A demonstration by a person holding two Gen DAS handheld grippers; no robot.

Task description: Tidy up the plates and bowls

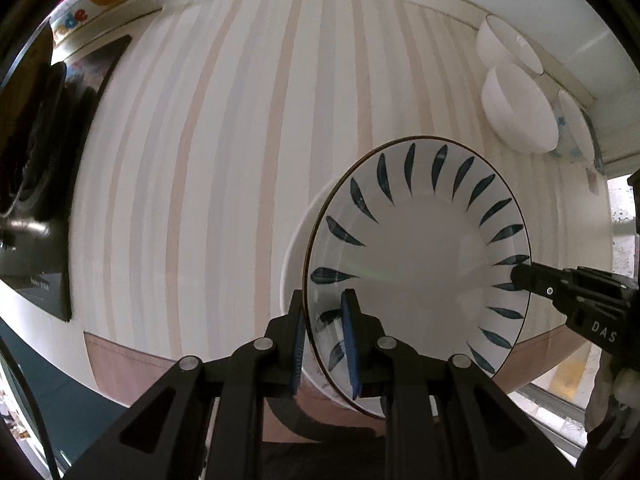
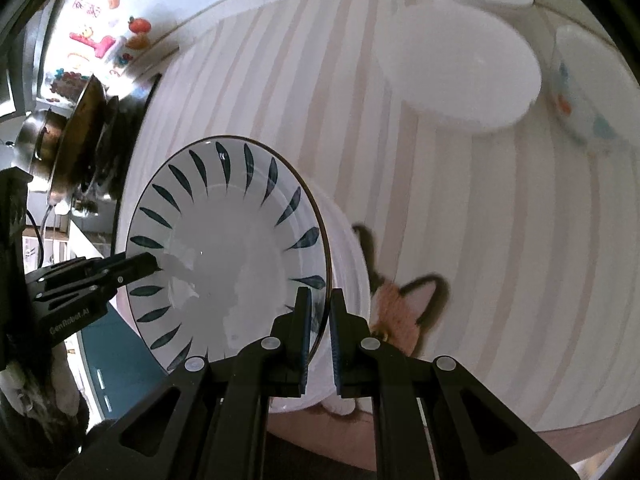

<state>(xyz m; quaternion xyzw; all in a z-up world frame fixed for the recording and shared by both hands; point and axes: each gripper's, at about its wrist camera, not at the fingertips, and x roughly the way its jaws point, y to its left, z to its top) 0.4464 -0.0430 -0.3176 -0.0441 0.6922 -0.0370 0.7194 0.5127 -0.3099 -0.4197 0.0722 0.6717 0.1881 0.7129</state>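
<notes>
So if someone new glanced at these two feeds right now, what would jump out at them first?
The leaf-patterned plate, gripped on opposite rims by the left gripper and right gripper, fills the middle of both views above the striped tablecloth. Next come the white bowls at the far right and, by the right gripper, a fox picture on the cloth.

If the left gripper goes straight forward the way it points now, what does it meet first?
The left gripper is already closed on the rim of the leaf-pattern plate, so the plate comes first. Beyond that lies the striped tablecloth, then probably the wall; depth is unclear.
</notes>
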